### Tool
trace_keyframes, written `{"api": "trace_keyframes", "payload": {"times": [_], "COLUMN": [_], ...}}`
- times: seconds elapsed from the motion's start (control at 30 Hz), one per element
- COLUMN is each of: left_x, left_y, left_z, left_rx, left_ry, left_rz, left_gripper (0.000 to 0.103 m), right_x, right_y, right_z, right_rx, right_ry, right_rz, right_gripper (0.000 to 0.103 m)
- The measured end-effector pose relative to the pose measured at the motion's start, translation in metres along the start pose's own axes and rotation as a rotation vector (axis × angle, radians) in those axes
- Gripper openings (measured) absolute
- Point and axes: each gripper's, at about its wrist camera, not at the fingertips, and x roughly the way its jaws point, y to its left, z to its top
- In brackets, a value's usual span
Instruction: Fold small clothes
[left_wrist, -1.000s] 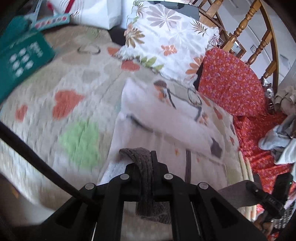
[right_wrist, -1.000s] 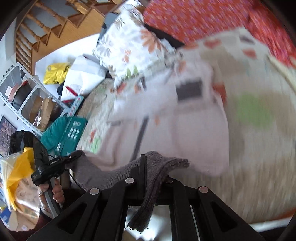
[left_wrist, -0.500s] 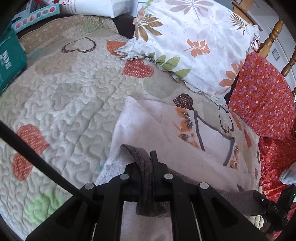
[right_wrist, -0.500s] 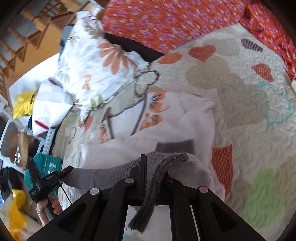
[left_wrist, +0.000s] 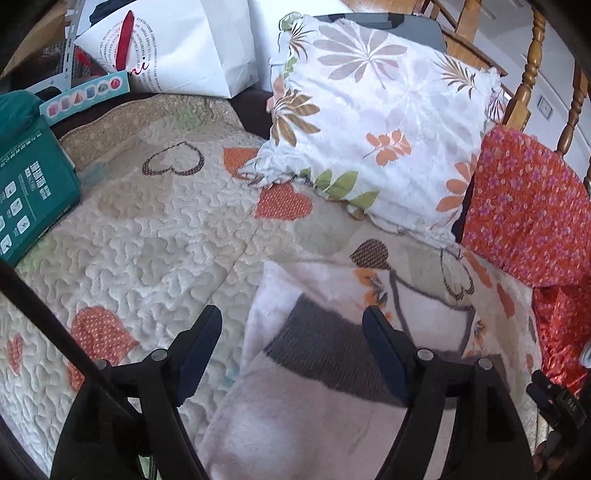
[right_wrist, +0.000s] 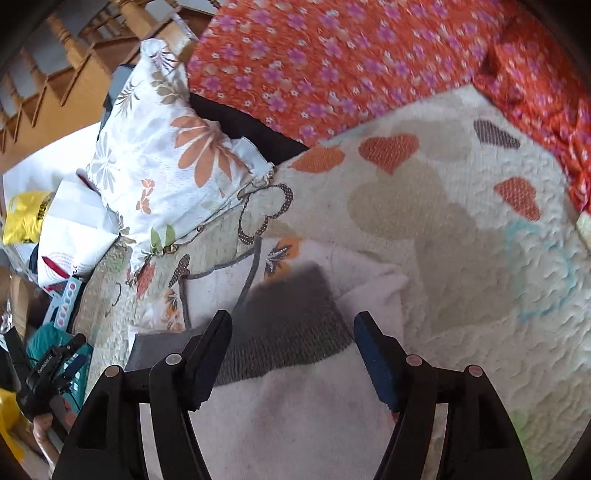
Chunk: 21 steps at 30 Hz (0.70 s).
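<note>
Both hand-held grippers just opened; white garment (left_wrist: 295, 424), seemingly folded, on quilt (left_wrist: 155, 236).

Left gripper (left_wrist: 291, 325): matte black plastic arms w/ dark blue pads on the inner faces of the fingers (left_wrist: 201, 343) and round silver screws at the pivots; a thin black cable crosses from 9 to 7 o'clock. Right gripper (right_wrist: 291, 332) has the same build, black w/ blue pads and silver screws. In the right wrist view, at 8 o'clock, the other black handle shows small white lettering, too small to read.
</note>
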Motion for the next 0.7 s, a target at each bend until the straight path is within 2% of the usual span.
{"api": "trace_keyframes", "payload": {"times": [0.33,0.6,0.7], "left_x": [0.003,0.005,0.01], "left_y": [0.024,0.041,0.045], "left_z": [-0.017,-0.05,-0.066], "left_rx": [0.045,0.163,0.26], "left_ry": [0.079,0.23,0.267], "left_rz": [0.063,0.064,0.126], "left_gripper": [0.077,0.077,0.076], "right_x": [0.0,-0.008,-0.01], "right_y": [0.004,0.007,0.006], "right_z": [-0.022,-0.031,-0.04], "right_rx": [0.003,-0.065,-0.112], "right_ry": [0.063,0.078,0.092], "right_rz": [0.011,-0.032,-0.067], "right_gripper": [0.074,0.074,0.074]}}
